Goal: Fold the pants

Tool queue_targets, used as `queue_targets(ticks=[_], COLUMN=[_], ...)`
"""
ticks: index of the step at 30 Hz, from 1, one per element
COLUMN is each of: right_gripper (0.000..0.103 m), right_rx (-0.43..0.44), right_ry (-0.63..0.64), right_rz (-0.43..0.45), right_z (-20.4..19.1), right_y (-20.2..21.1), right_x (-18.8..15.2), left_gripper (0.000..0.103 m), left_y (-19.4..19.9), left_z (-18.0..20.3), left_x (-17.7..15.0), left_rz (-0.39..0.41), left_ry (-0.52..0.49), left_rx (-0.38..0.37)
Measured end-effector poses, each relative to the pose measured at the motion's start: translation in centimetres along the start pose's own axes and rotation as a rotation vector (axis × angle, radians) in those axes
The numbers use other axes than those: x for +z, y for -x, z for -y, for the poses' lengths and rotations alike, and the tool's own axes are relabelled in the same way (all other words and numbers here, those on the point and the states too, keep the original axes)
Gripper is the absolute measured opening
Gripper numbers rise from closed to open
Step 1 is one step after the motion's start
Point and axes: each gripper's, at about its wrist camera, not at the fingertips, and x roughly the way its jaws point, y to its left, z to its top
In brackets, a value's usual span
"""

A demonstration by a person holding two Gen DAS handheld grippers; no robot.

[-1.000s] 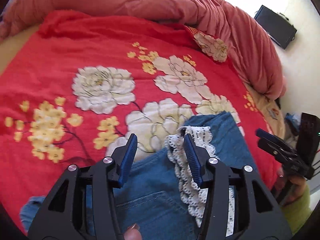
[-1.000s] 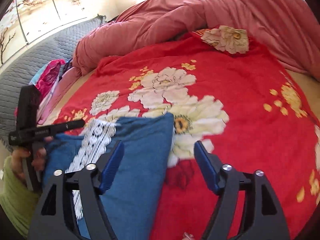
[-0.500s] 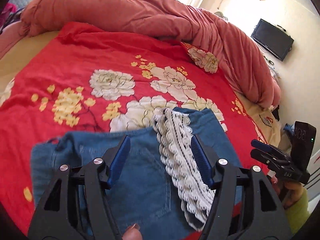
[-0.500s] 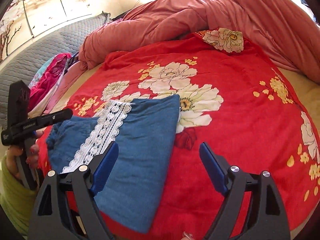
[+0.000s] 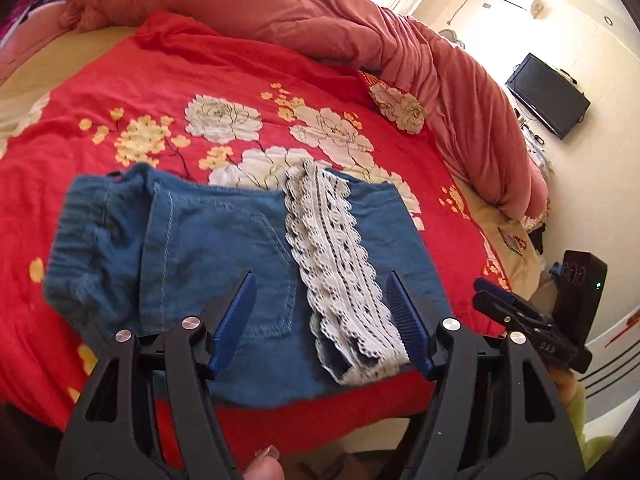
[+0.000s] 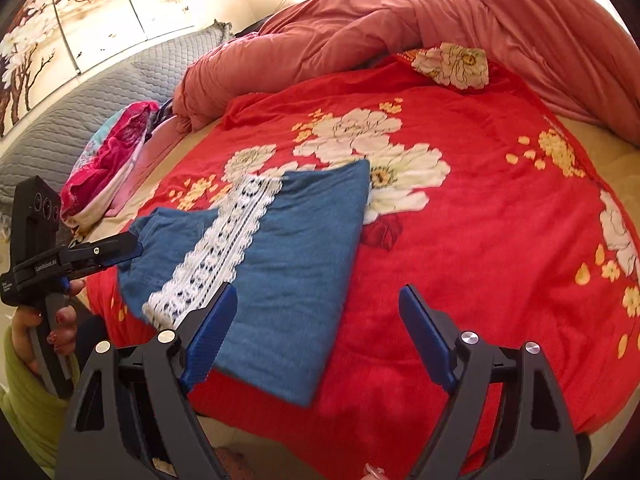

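Note:
Blue denim pants (image 5: 208, 248) lie folded into a compact rectangle on the red flowered bedspread (image 5: 160, 80), near its front edge. A white lace strip (image 5: 336, 264) runs across the top of the fold. The pants also show in the right wrist view (image 6: 296, 248), with the lace (image 6: 224, 248) on their left part. My left gripper (image 5: 320, 300) is open and empty, held above the near edge of the pants. My right gripper (image 6: 316, 316) is open and empty, above the pants' right edge. Each gripper shows at the edge of the other's view.
A bunched salmon-pink duvet (image 5: 320, 12) lies across the far side of the bed. A pile of pink clothes (image 6: 108, 160) sits by the grey headboard (image 6: 80, 112). A television (image 5: 548, 94) hangs on the right wall. The bed's front edge is just below the pants.
Both grippers have drawn back and up from the pants, so more of the bed shows. The left jaws opened wider and no longer touch the lace. The pants lie still.

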Motion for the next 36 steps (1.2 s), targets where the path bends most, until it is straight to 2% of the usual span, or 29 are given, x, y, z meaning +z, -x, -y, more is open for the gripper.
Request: queue_targets(ticks=[7,10,13,18,21,23,24,26,28,32,36], right_gripper=[0.082,0.082,0.082,0.081,0.073,0.067,0.063,0.042,0.03,0.03,0.032], right_rx=[0.106,0.122,0.153,0.207,0.218,0.223,0.227,0.25,0.242,0.222,0.085], right_ry=[-0.051,-0.069,-0.089,-0.14,-0.155,-0.16,-0.159,-0.158,-0.136,-0.071,0.033], right_rz=[-0.037,-0.043,-0.049,-0.077,-0.104,-0.103,-0.101,-0.103,-0.106,-0.084,-0.127], right_z=[-0.1,0.1,0.3,0.9,0.9,1.0,1.0,1.0,0.6,-0.5,-1.6], right_y=[-0.6,-0.8,-1.1,-2.1,-3.1,-3.3,-3.2,-3.3,-3.3,-2.3,-3.0], right_x=[-1.4,-1.6,-1.8,-2.3,-2.8,-2.9,-2.9,-2.9,-2.9,-2.7,-3.2], left_gripper=[0.059,0.053,0.049,0.048,0.046,0.03,0.028,0.02,0.016,0.016,0.018], left_y=[-0.7,-1.1,-1.6,-2.9,-4.2,-4.8,-5.0,-5.2,-4.8,-3.2,-4.2], left_z=[0.1,0.7,0.6,0.7,0.7,1.2,1.6,2.1,1.8,1.5,1.1], left_x=[-2.1,-3.0,-3.7,-4.2,-4.4,-4.5,-4.5,-4.6,-4.6,-4.9,-5.6], left_rz=[-0.068,-0.087,-0.117,-0.148,-0.161,-0.16,-0.15,-0.144,-0.148,-0.133,-0.156], left_ry=[0.07,0.051,0.076,0.132,0.175,0.172,0.159,0.136,0.13,0.095,0.086], left_rx=[-0.05,-0.033,-0.041,-0.073,-0.078,-0.041,-0.033,-0.01,-0.014,-0.003,0.04])
